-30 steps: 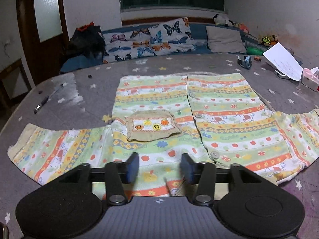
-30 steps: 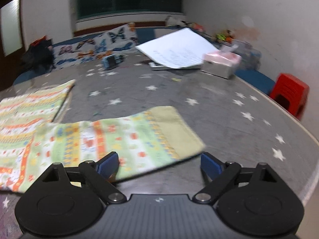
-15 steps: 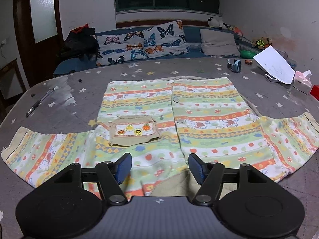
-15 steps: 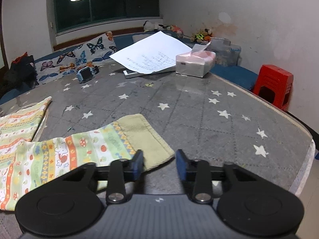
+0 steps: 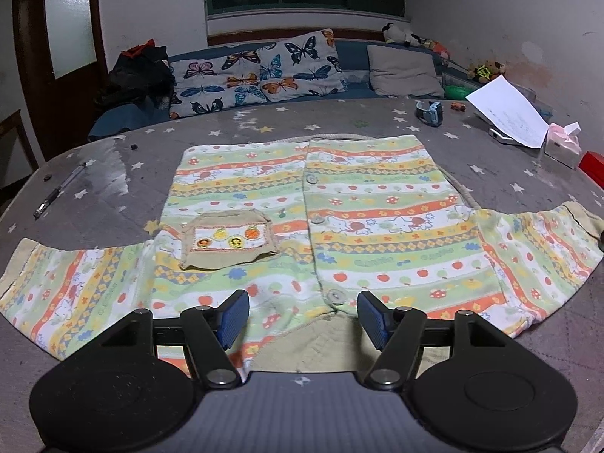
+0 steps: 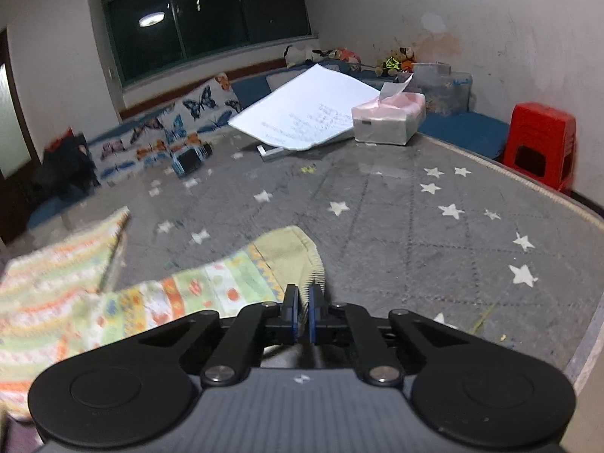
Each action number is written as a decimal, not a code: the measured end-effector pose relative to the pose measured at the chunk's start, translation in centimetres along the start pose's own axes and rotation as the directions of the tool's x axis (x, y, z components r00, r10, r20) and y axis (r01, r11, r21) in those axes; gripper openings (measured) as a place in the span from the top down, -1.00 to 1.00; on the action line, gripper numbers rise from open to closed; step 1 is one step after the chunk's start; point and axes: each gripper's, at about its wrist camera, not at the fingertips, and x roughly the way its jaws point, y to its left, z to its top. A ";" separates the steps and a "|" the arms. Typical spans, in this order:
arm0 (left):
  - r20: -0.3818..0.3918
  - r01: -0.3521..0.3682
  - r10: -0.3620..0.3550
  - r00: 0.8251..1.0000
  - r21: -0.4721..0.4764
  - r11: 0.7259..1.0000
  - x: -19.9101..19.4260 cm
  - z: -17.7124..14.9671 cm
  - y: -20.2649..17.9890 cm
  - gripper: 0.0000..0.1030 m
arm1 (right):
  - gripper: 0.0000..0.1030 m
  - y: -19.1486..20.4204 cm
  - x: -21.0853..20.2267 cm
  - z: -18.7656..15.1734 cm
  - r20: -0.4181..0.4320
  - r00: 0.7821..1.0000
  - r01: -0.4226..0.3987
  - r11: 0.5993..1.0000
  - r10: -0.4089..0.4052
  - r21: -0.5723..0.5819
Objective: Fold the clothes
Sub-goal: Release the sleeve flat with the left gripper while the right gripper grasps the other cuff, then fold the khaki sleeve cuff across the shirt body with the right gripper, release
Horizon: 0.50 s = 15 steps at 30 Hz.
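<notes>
A child's striped button cardigan (image 5: 362, 204) lies flat on the grey star-patterned surface (image 5: 151, 147), sleeves spread left and right, a tan chest pocket (image 5: 226, 239) on its left half. My left gripper (image 5: 302, 315) is open, hovering over the collar end nearest me, holding nothing. In the right wrist view my right gripper (image 6: 303, 304) is shut on the tan cuff (image 6: 298, 253) of the right sleeve (image 6: 211, 287), which is lifted slightly off the surface.
A pen (image 5: 56, 192) lies far left. A watch (image 5: 428, 112), white paper (image 6: 305, 113), a pink tissue box (image 6: 389, 117) and a phone-like slab sit at the back right. A red stool (image 6: 540, 143) stands beyond the right edge. Butterfly cushions (image 5: 260, 71) line the sofa behind.
My right gripper closed from wide open onto the sleeve cuff and began lifting it. My left gripper opened wider and drew back from the cardigan's near end.
</notes>
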 end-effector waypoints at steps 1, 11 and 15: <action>-0.001 0.006 -0.006 1.000 0.006 1.000 0.1 0.0 -0.2 -0.30 | 0.91 0.1 -0.3 0.3 0.007 1.000 -0.012 1.000 0.012 0.004; -0.010 0.018 -0.017 1.000 0.038 0.999 0.4 -0.4 -1.2 -0.34 | 0.92 4.7 -3.6 3.9 0.059 0.971 -0.231 0.973 0.232 -0.021; 0.004 0.015 -0.015 1.000 0.018 1.000 -0.1 -0.4 -0.3 -0.35 | 0.92 8.2 -4.4 4.8 0.061 0.941 -0.329 0.943 0.332 -0.052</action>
